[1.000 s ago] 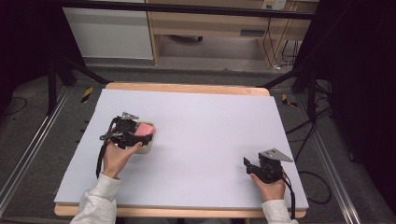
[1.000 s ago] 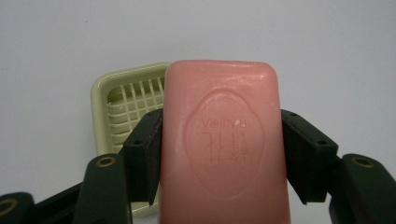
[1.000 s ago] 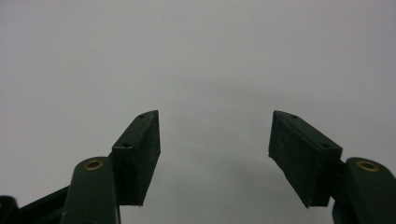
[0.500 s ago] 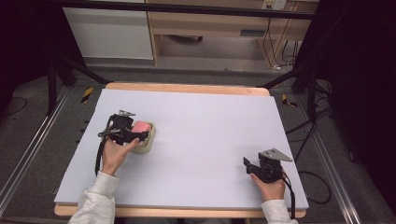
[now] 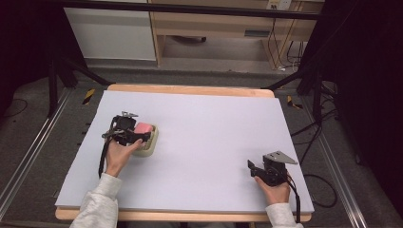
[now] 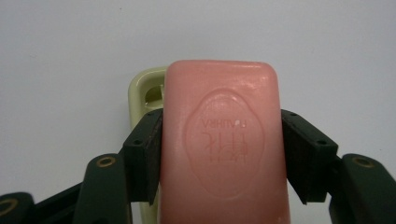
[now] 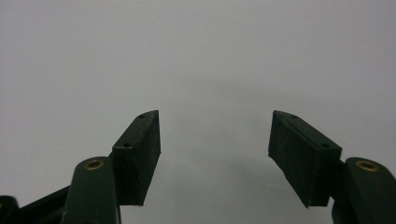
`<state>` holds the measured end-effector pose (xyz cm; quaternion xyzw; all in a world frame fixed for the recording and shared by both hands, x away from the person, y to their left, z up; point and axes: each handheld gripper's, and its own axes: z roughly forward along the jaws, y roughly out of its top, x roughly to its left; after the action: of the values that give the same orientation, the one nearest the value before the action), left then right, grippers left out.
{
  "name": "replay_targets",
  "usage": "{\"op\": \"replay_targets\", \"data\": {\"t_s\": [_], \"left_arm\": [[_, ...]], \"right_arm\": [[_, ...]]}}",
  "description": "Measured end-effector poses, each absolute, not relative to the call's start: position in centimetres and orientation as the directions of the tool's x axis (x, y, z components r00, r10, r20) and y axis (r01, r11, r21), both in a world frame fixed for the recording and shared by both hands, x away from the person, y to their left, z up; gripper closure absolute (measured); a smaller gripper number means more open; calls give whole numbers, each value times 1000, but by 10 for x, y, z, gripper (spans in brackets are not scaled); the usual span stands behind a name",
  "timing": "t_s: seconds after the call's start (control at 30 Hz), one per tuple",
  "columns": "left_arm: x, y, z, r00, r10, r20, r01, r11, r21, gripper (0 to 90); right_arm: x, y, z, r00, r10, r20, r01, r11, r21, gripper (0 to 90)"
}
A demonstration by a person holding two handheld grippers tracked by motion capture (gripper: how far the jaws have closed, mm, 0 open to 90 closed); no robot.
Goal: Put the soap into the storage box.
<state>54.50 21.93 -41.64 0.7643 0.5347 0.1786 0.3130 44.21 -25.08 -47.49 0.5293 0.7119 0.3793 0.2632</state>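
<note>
On the left side of the table (image 5: 199, 118), in the high view, the left gripper (image 5: 124, 131) is seen over a pale dish (image 5: 148, 145). A pink soap (image 5: 143, 128) is held between its jaws, just above the dish. The left hand (image 5: 119, 154) is wrapped around the back of the gripper, and the sleeve (image 5: 99, 204) comes in from the bottom edge. Near the right front corner, the right gripper (image 5: 266, 168) is held low over the table by the right hand (image 5: 274, 191). It is well apart from the soap and the dish.

In the left gripper view, the soap (image 6: 224, 140) is pressed from both sides by the two black pads (image 6: 145, 154). The jaws are closed on its long sides. A stamped oval mark is seen on its top face. Behind the soap, part of the dish (image 6: 142, 91) is seen on the table (image 6: 70, 46).

In the right gripper view, the right gripper (image 7: 215, 135) is seen with its jaws spread wide. Nothing is held between them. The plain table (image 7: 201, 56) is seen beyond them.
</note>
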Motion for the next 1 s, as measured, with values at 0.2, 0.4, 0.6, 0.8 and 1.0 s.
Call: {"op": "replay_targets", "data": {"t_s": [0.2, 0.4, 0.6, 0.8, 1.0], "left_arm": [[549, 220, -421, 356, 933, -60, 708, -227, 669, 371], [551, 219, -425, 354, 934, -58, 713, -229, 663, 371], [553, 218, -428, 346, 936, -58, 718, -224, 660, 371], [554, 219, -433, 345, 937, -58, 727, -227, 649, 371], [555, 218, -437, 341, 938, -53, 732, -230, 641, 371]], "right_arm": [[442, -251, -475, -303, 953, 30, 556, 150, 818, 343], [442, -251, -475, -301, 953, 33, 556, 148, 818, 343], [442, -251, -475, -301, 953, 33, 556, 147, 818, 344], [443, -251, -475, -300, 953, 31, 555, 149, 818, 344], [442, -251, -475, -301, 953, 30, 555, 149, 818, 344]]}}
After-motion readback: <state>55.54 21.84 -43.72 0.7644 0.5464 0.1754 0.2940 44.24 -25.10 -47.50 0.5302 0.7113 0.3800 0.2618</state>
